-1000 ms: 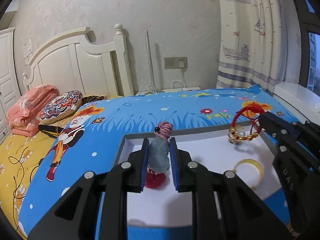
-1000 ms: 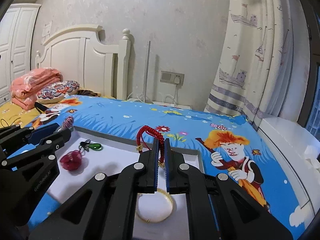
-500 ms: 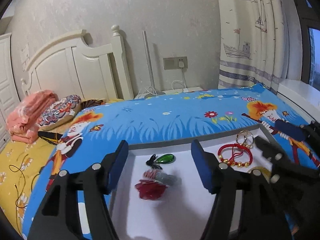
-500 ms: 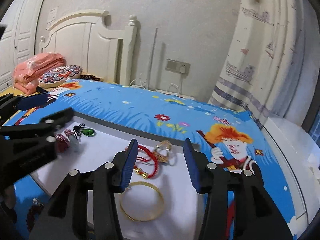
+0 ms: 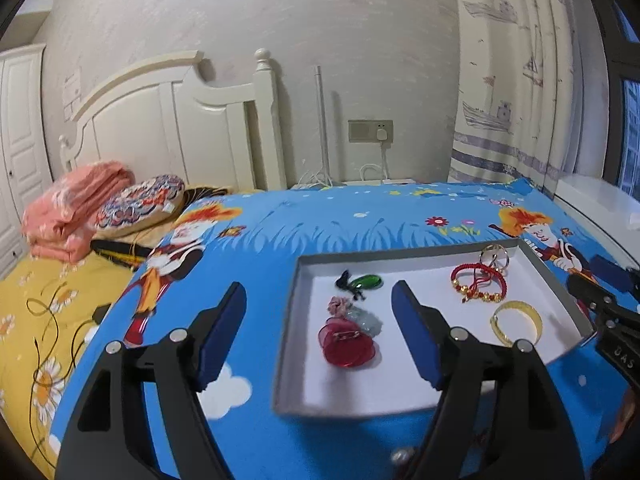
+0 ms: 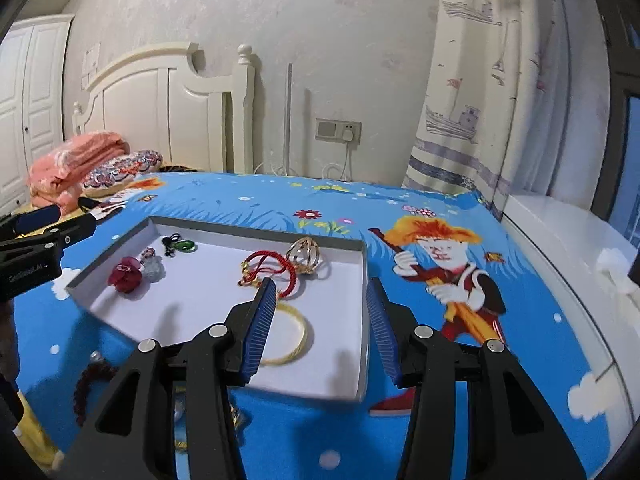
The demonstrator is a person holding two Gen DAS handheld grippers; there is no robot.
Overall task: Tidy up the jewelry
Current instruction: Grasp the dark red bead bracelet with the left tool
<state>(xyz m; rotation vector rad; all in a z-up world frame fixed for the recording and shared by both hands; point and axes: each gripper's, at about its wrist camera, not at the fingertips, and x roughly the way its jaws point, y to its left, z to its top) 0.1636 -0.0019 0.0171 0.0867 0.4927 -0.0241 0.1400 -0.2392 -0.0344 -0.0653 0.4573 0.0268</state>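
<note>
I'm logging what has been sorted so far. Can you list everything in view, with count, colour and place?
Tray: one, white with grey rim, on the bedspread.
Green pendant: one, black cord, tray's far left.
Red ornament: one, beside a pale stone and pink knot, tray's left.
Red cord bracelet: one, gold beads, tray's far right.
Gold rings: interlinked, far right corner.
Gold bangle: one, tray's near right.
Dark beaded bracelet: one, on the bedspread outside the tray.
Bedspread: blue, cartoon print.
Pink blanket: folded, by the headboard.
Left gripper: jaws open.
Right gripper: jaws open.
</note>
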